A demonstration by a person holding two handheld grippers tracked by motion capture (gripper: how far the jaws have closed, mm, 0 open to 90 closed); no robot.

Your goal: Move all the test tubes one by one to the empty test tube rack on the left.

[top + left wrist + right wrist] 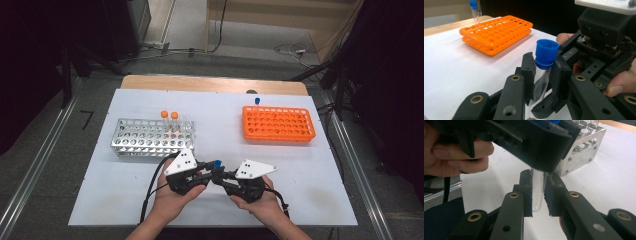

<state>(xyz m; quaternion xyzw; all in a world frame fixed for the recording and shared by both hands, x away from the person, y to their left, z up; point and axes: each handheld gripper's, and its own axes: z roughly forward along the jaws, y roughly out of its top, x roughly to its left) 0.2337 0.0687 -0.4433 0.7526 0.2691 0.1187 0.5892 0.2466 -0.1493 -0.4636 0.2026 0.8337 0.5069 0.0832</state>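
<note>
White table (300,190): flat and bare where the hands work. Metal rack (150,137) stands at the left, carrying two orange-capped tubes (169,116); orange rack (278,123) stands at the right, with one blue-capped tube at its back edge. Left gripper (543,72): clenched on the tube (541,83) just under its blue cap (546,53). Right gripper (539,192): clenched on the clear lower body of the same tube (537,192), rounded end showing below. The tube is held above the table between both hands, near the front edge. Judgement: light, stiff, smooth and likely slippery, possibly breakable; grip the barrel squarely, moderate pressure, not the cap.
</note>
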